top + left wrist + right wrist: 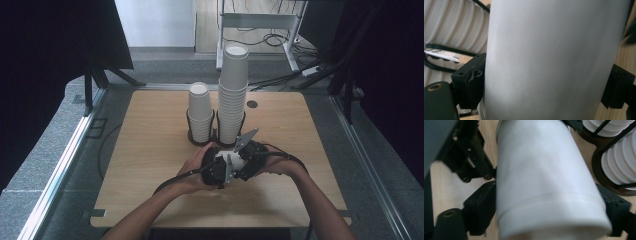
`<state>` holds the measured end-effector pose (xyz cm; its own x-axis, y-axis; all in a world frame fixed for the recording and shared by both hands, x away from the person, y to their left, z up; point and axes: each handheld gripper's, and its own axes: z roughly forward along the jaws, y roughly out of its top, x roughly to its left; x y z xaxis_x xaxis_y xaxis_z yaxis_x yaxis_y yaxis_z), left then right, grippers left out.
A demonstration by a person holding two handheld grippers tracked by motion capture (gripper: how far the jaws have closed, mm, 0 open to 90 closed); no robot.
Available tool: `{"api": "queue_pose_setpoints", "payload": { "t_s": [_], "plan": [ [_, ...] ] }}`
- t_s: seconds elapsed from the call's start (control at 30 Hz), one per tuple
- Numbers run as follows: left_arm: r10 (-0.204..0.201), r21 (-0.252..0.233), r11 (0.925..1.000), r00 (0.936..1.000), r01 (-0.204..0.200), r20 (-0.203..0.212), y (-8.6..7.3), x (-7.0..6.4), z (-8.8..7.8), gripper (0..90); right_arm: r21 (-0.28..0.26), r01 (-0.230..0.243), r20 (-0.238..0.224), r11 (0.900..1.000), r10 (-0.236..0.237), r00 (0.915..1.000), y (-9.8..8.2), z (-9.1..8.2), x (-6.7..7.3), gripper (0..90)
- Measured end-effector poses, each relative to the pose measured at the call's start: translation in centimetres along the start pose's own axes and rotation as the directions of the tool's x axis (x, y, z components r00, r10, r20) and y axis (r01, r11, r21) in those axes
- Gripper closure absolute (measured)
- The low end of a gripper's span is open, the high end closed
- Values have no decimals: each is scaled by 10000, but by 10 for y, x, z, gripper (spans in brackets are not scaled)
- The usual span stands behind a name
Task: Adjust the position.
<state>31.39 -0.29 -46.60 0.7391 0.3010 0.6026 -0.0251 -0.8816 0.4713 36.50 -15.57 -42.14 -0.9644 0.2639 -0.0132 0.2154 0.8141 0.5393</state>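
Note:
A white paper cup (235, 156) lies on its side between my two grippers, low over the wooden table (150, 150), just in front of the cup holder. My left gripper (220, 169) is shut on it; in the left gripper view the cup wall (549, 57) spans the space between both jaws. My right gripper (248, 161) grips the same white cup body (544, 170) from the other side, pads pressed on its flanks. A faint seam (554, 196) crosses the body, as if one cup sits nested in another. The left gripper's black jaws show at the upper left of the right gripper view.
Behind the grippers stands a black wire holder (192, 135) with a short cup stack (200, 112) and a taller stack (233, 95). The ribbed stacks also show close by (454, 25) (621, 162). A desk frame and cables lie beyond the table's far edge.

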Motion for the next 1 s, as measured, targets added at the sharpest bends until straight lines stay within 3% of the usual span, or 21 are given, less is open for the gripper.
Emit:
{"api": "queue_pose_setpoints", "payload": {
  "t_s": [0.07, 0.2, 0.3, 0.33, 0.47, 0.6, 0.7, 1.0],
  "plan": [
    [110, 112, 9999, 9999, -109, -86, 1, 0, 1, 110, 17, 22, -44, 10000, -22, 10000, 0, 2, 0, 180],
    [-141, 107, 9998, 9998, 140, 110, 1, 0, 3, 89, -14, 47, -163, 10000, -47, 9999, -2, 2, -2, 198],
    [-429, 82, 9991, 9986, 427, 296, 2, 0, 3, 49, -36, 104, -80, 9999, -104, 9999, -4, 2, -1, 202],
    [-723, 48, 9974, 9965, 721, 410, 2, 0, 3, 35, -62, 72, -79, 10000, -72, 9999, -5, 2, -1, 202],
    [-663, 22, 9978, 9963, 663, 547, 1, -1, 3, 0, -121, 29, -55, 9999, -29, 10000, -7, 3, -1, 202],
    [-859, -148, 9961, 9941, 871, 665, 0, -1, 3, 0, -136, 13, -52, 9999, -14, 10000, -11, 4, -1, 203],
    [-1182, -384, 9919, 9908, 1209, 661, -2, 0, 1, 0, -121, -116, 7, 9999, 116, 9999, -14, 5, -2, 203],
    [-1488, -569, 9867, 9872, 1520, 575, -8, 4, -6, 0, -299, -327, 162, 9990, 332, 9993, -20, 6, -5, 204]
  ]
}}
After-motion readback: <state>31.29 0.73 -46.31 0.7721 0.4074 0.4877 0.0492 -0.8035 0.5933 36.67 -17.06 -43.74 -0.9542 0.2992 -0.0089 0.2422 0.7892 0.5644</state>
